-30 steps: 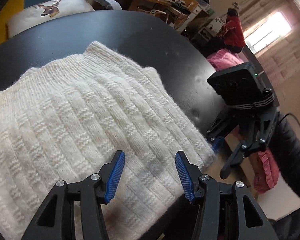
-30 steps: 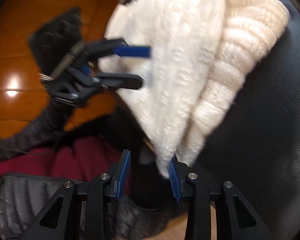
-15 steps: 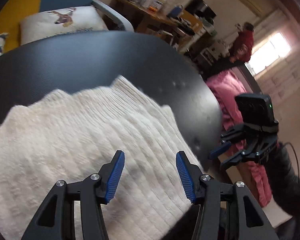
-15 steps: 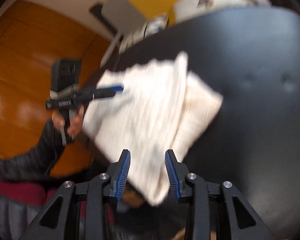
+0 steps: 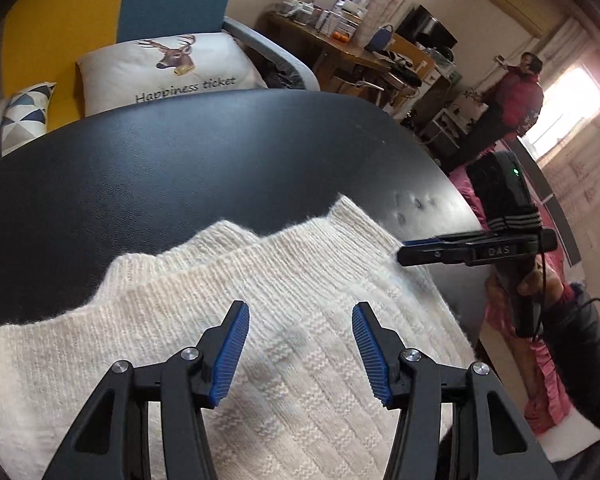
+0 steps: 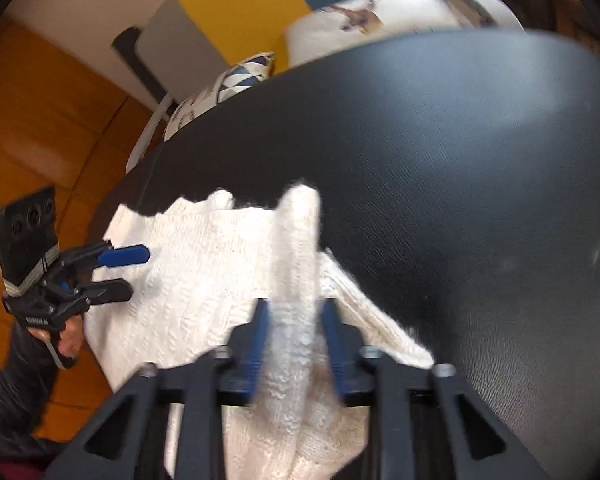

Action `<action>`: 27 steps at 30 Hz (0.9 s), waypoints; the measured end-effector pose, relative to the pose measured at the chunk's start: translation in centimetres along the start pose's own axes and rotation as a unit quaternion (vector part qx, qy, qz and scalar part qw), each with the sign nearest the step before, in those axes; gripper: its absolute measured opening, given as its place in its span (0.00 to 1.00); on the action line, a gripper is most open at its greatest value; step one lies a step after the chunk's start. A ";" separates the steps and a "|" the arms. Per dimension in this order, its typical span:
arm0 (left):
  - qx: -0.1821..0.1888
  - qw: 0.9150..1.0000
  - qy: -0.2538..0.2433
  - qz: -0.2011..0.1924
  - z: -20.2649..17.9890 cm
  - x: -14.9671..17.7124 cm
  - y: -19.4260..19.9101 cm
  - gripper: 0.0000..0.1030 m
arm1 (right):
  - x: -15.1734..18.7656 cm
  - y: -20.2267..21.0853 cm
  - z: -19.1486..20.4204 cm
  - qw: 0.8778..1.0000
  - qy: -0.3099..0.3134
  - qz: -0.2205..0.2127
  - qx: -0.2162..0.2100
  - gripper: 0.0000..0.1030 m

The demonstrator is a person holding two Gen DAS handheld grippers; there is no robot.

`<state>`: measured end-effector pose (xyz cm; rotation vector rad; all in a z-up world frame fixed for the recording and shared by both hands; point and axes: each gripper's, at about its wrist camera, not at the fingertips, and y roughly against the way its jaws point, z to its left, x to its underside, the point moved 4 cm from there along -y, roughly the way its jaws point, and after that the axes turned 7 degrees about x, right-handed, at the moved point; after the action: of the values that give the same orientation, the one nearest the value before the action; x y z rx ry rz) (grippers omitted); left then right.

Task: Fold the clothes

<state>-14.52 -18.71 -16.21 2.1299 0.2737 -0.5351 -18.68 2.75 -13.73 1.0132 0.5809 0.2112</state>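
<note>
We hold the left gripper [image 5: 300, 354] with its blue-padded fingers spread wide, gripping nothing, just above a cream ribbed knit sweater [image 5: 260, 320] that lies folded on the near part of a black leather-look worktop [image 5: 180, 168]. Our right gripper [image 6: 296, 354] stands with its pads on either side of a raised ridge of the sweater's cloth; the picture is blurred, so we cannot tell whether they pinch it or merely flank it. From the left wrist view, that gripper reaches in edge-on at the sweater's right corner. Beyond the knit, the dark worktop is bare. Farther back sit a white cushion printed with a deer's head [image 5: 168, 68] and a cluttered wooden table [image 5: 340, 48]; a person in a red jacket [image 5: 516, 96] stands near the bright window [image 5: 572, 104].
</note>
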 end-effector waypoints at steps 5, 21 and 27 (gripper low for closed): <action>-0.019 1.000 0.005 0.025 0.2 0.8 -2.2 0.52 | 1.1 1.8 4.1 0.987 0.121 -0.011 0.105 0.06; 0.001 0.994 0.081 -0.072 0.0 1.0 -0.2 0.53 | 3.0 4.1 0.1 0.985 0.021 -0.050 0.164 0.14; -0.049 0.983 0.133 -0.115 4.0 5.9 6.6 0.54 | 1.9 4.5 6.4 0.989 0.051 -0.097 0.102 0.21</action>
<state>-7.84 -25.80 -16.21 2.0848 0.6897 -0.3582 -13.20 1.20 -8.05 1.1399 0.8023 0.0311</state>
